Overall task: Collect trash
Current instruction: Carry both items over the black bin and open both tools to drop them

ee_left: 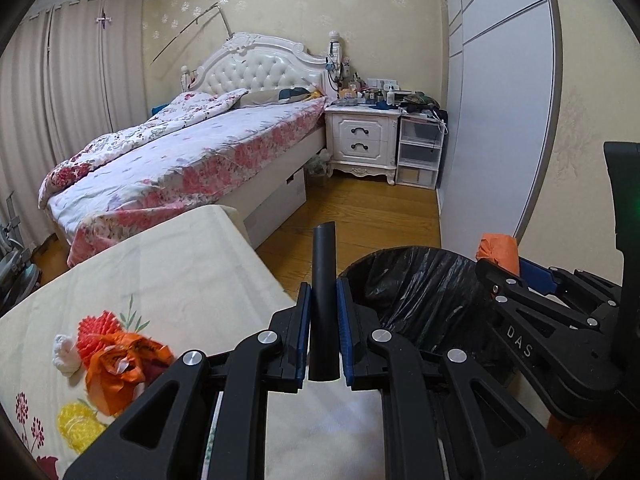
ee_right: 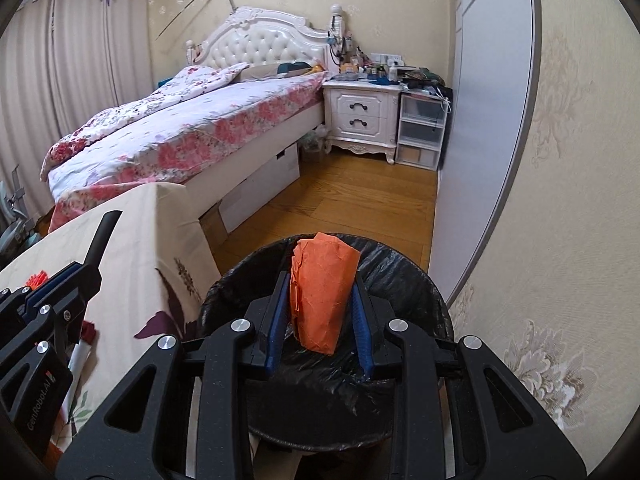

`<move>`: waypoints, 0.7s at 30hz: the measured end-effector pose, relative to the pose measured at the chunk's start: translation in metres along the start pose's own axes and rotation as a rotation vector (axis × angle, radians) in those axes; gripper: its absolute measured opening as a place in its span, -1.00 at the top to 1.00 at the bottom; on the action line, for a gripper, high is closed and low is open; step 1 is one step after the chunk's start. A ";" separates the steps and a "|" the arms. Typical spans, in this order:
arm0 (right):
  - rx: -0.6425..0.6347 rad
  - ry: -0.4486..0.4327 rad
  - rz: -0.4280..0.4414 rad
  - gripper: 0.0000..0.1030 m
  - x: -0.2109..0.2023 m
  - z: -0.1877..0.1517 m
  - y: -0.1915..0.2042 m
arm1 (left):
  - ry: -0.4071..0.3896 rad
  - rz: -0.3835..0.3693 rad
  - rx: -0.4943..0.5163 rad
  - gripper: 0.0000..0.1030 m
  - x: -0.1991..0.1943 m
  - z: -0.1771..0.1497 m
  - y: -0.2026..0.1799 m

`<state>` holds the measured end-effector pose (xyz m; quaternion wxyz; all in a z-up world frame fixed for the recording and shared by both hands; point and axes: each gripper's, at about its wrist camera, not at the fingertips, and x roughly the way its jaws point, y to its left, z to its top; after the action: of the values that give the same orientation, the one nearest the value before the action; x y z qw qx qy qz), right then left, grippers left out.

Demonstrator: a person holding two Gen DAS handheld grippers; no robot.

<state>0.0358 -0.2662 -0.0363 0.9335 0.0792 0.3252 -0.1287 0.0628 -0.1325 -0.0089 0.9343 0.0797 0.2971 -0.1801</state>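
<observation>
Our right claw [ee_right: 322,312] pinches a crumpled orange paper [ee_right: 322,296] directly above the black-lined trash bin [ee_right: 404,280]. Our left claw [ee_left: 323,332] clamps a black tube [ee_left: 323,300] beside the counter [ee_left: 180,272], where more orange scraps [ee_left: 120,364] lie.

Left gripper [ee_left: 323,300] clamped on black tube [ee_left: 323,300], beside lined bin [ee_left: 420,288].

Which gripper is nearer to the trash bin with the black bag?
Right. The right gripper holds orange paper directly over the trash bin. The left gripper, shut on a black tube, is over the table edge beside the bin.
</observation>
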 end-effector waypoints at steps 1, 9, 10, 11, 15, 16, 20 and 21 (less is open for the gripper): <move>0.005 0.003 -0.002 0.45 0.003 0.000 -0.002 | 0.003 -0.001 0.003 0.73 0.004 0.002 -0.001; 0.041 0.021 -0.015 0.45 0.020 0.002 -0.013 | 0.019 0.000 0.024 0.73 0.027 0.010 -0.012; 0.042 0.023 -0.017 0.45 0.022 0.003 -0.014 | 0.023 -0.001 0.026 0.73 0.031 0.011 -0.013; 0.043 0.024 -0.019 0.44 0.023 0.002 -0.015 | 0.027 -0.003 0.027 0.73 0.033 0.011 -0.014; 0.048 0.026 -0.026 0.44 0.027 0.003 -0.014 | 0.039 -0.002 0.036 0.73 0.043 0.012 -0.017; 0.052 0.027 -0.026 0.44 0.028 0.003 -0.016 | 0.042 -0.001 0.037 0.73 0.044 0.012 -0.017; 0.077 0.029 -0.030 0.38 0.031 0.004 -0.022 | 0.047 0.002 0.029 0.57 0.048 0.013 -0.017; 0.083 0.029 -0.032 0.32 0.031 0.004 -0.023 | 0.047 0.005 0.026 0.47 0.049 0.013 -0.017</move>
<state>0.0550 -0.2949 -0.0543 0.9224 0.1147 0.3344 -0.1558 0.1001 -0.1655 -0.0279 0.9265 0.0970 0.3161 -0.1797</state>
